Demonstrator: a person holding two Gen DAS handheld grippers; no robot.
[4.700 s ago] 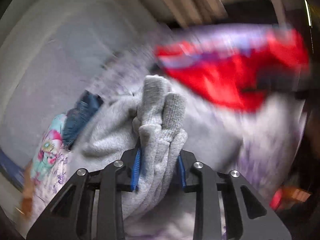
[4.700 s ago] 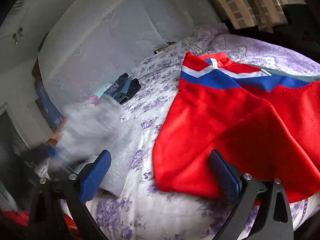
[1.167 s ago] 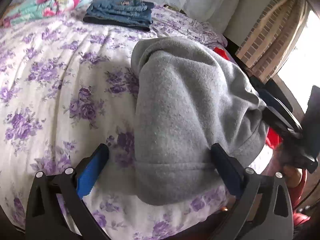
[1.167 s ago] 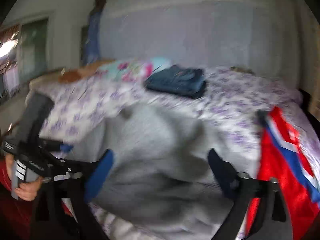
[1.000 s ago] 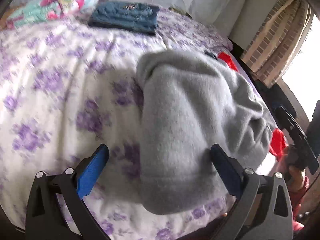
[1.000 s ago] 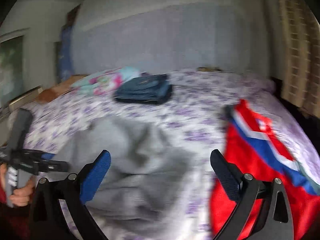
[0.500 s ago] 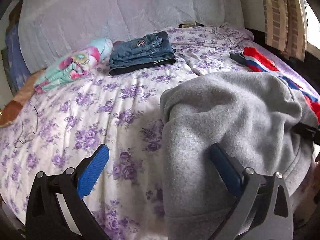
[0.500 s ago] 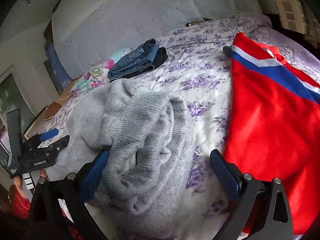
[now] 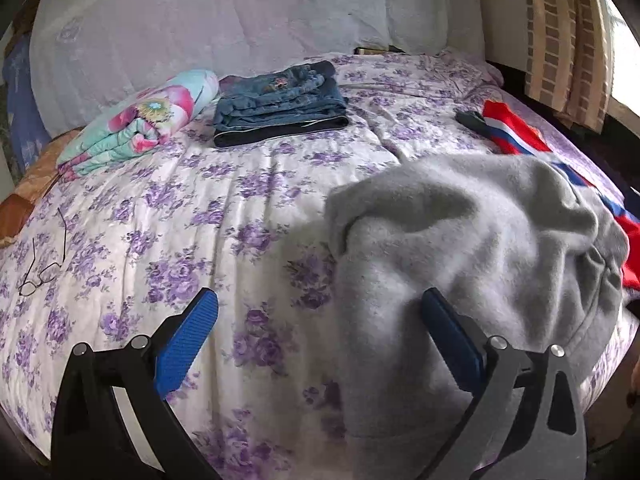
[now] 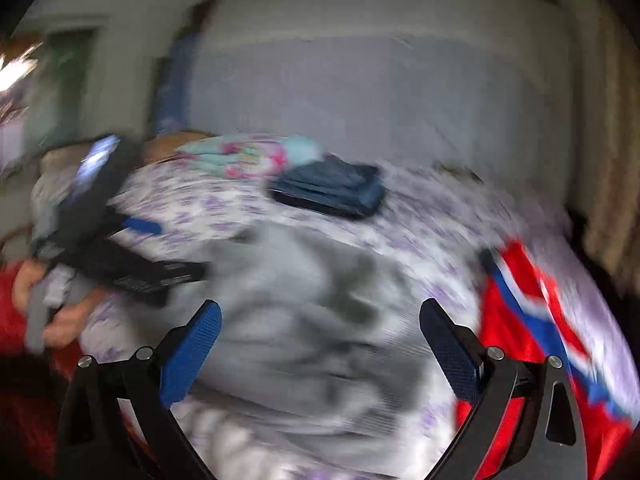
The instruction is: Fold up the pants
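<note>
Grey fleece pants [image 9: 472, 232] lie in a crumpled heap on the flowered bedsheet [image 9: 160, 216], near the bed's front right. My left gripper [image 9: 318, 320] is open and empty, just in front of the heap, its right finger by the cloth's edge. The right wrist view is blurred by motion; the grey pants [image 10: 312, 320] fill its middle. My right gripper [image 10: 318, 328] is open and empty above them. The left gripper [image 10: 132, 256] shows at the left of that view, held in a hand.
Folded blue jeans [image 9: 280, 100] and a rolled flowered cloth [image 9: 140, 120] lie at the back of the bed. A red, white and blue garment [image 9: 520, 140] lies at the right. Eyeglasses [image 9: 44, 264] lie at the left. A grey headboard [image 9: 200, 20] stands behind.
Earlier my left gripper held the grey pants; now both grippers are open and the pants lie on the bed. The right gripper is swinging fast; its view has turned left.
</note>
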